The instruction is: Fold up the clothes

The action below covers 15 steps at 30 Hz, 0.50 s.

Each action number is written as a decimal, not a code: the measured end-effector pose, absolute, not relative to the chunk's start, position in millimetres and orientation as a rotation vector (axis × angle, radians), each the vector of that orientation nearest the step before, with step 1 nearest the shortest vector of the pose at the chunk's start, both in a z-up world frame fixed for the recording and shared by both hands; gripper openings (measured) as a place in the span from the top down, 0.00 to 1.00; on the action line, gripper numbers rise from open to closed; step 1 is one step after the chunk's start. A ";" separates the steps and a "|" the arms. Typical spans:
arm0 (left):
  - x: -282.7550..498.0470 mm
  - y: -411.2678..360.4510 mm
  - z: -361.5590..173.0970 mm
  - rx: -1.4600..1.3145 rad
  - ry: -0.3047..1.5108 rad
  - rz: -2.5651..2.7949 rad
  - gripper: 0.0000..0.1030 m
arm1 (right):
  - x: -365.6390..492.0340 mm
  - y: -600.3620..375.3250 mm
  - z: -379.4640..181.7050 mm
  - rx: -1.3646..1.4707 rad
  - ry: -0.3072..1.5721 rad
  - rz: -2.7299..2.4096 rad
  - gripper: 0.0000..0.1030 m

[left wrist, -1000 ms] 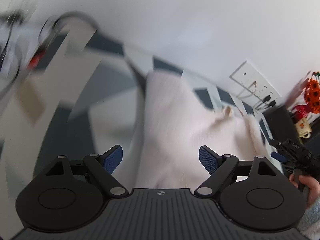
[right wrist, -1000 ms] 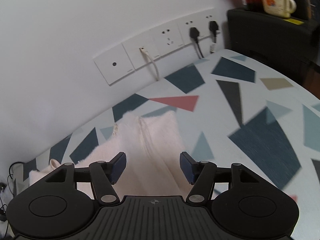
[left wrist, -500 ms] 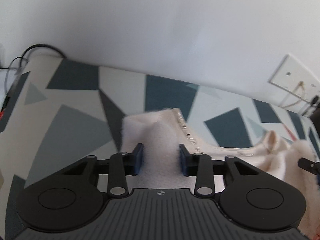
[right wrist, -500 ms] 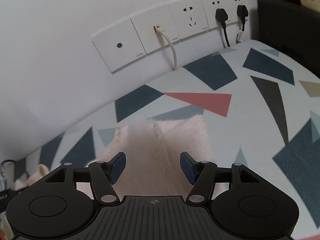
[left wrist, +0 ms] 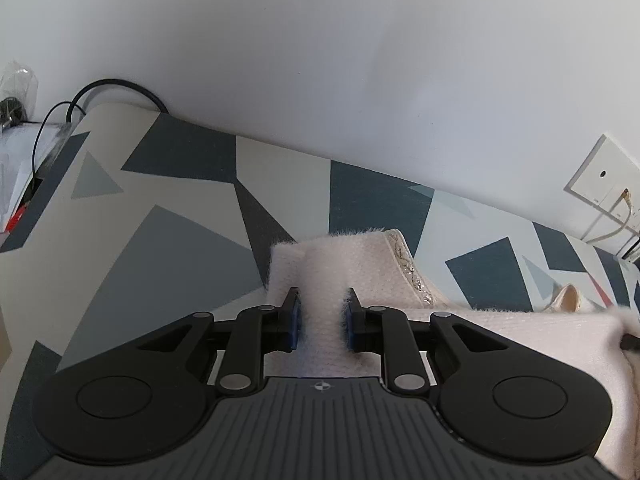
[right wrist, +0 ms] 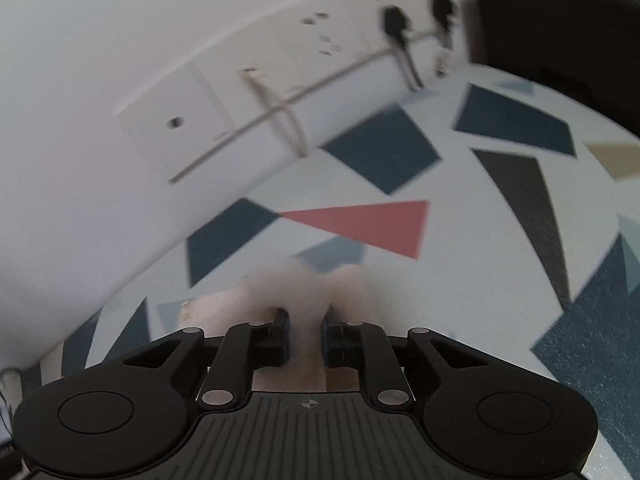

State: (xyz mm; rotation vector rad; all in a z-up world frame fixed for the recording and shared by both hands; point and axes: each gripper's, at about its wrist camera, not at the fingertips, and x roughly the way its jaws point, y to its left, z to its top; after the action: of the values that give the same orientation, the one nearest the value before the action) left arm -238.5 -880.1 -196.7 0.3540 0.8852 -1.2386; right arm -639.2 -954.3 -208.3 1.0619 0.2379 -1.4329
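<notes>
A fluffy pale pink garment (left wrist: pixel 360 264) lies on a table covered with a geometric-patterned cloth (left wrist: pixel 180 240), one edge trimmed in glittery gold. My left gripper (left wrist: pixel 323 316) is over its far left corner, jaws closing, with a raised ridge of the fabric pinched between the blue pads (left wrist: pixel 295 318). In the blurred right wrist view, the garment's other corner (right wrist: pixel 348 284) bunches up ahead of my right gripper (right wrist: pixel 305 332). Its jaws are closing too, and the fabric is squeezed between them.
A white wall runs close behind the table. On it are socket plates (right wrist: pixel 176 128) with a beige cable (right wrist: pixel 288 128) and black plugs (right wrist: pixel 396 24). A black cabinet (right wrist: pixel 560 28) stands at the far right. A black cable (left wrist: pixel 120 84) and clutter (left wrist: pixel 16 152) sit past the table's left end.
Both grippers came down to the garment's far corners. The left jaws shut on the fabric first. The right jaws stood open half a second ago and now pinch it.
</notes>
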 end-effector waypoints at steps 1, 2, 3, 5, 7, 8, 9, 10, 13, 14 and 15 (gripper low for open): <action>-238.3 -879.4 -197.3 0.354 0.882 -1.241 0.78 | -646.7 -953.2 -210.1 1.094 0.206 -1.431 0.87; -238.5 -878.8 -197.8 0.355 0.879 -1.239 0.78 | -653.5 -951.8 -211.4 1.121 0.179 -1.433 0.87; -238.7 -878.1 -198.4 0.356 0.876 -1.238 0.78 | -657.4 -949.9 -210.7 1.124 0.174 -1.455 0.89; -239.4 -876.7 -199.2 0.354 0.875 -1.233 0.78 | -662.9 -946.6 -207.7 1.095 0.209 -1.551 0.94; -241.1 -875.4 -198.9 0.356 0.871 -1.230 0.77 | -674.0 -943.0 -207.6 1.121 0.171 -1.537 0.94; -242.1 -875.0 -198.6 0.361 0.867 -1.231 0.77 | -676.0 -941.1 -205.1 1.124 0.157 -1.527 0.92; -243.0 -874.4 -198.5 0.366 0.861 -1.232 0.77 | -677.1 -939.5 -202.1 1.122 0.146 -1.514 0.90; -243.9 -873.9 -198.6 0.371 0.855 -1.233 0.77 | -674.6 -938.9 -197.1 1.101 0.144 -1.487 0.84; -246.5 -872.9 -198.8 0.380 0.840 -1.233 0.77 | -657.6 -946.6 -182.6 1.044 0.163 -1.364 0.71; -247.1 -872.8 -198.9 0.381 0.837 -1.231 0.77 | -648.9 -952.9 -179.2 1.028 0.188 -1.341 0.69; -246.9 -872.9 -198.9 0.377 0.841 -1.229 0.76 | -638.4 -961.0 -176.5 1.012 0.230 -1.328 0.66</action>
State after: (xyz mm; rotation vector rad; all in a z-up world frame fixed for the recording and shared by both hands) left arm -246.9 -872.9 -198.9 0.3769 0.8409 -1.2291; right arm -638.4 -961.0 -176.5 1.0119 0.2297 -1.3282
